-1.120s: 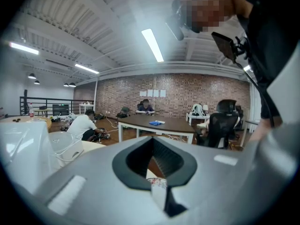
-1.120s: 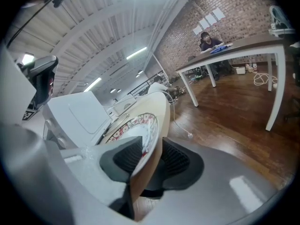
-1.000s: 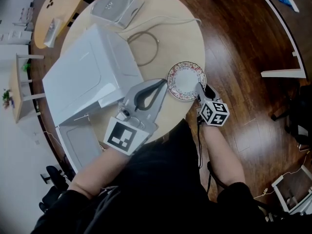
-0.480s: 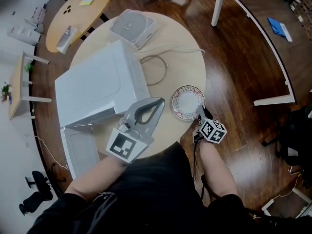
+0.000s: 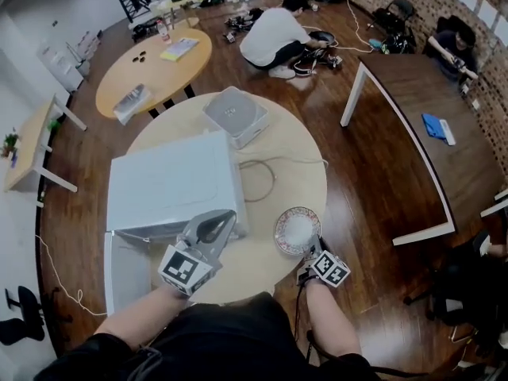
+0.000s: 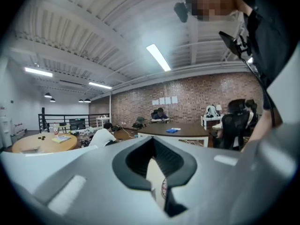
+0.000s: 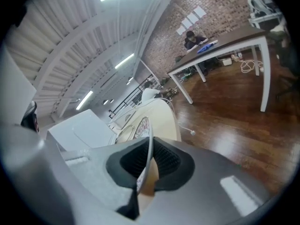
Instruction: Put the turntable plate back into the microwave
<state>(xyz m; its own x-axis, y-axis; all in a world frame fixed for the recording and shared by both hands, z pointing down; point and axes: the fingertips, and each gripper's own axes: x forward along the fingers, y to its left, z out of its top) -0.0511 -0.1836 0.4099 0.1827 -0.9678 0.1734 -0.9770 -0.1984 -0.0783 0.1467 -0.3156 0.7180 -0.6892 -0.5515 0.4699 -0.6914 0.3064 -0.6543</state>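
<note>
The floral-rimmed white plate lies near the round table's front right edge. My right gripper has just closed its jaws and is shut on the plate's near rim. In the right gripper view the rim runs edge-on between the black pads of that gripper. The white microwave stands to the left with its door swung open toward me. My left gripper hovers at the microwave's front right corner, shut and holding nothing. Below its jaws a sliver of the plate shows.
A thin ring and a white cable lie on the table behind the plate. A white square box sits at the far edge. Beyond stand another round table, a brown desk and seated people.
The right jaws have closed on the plate's rim. My left gripper has moved left, from beside the plate to the microwave's front corner. The head view has tilted up and takes in more of the room.
</note>
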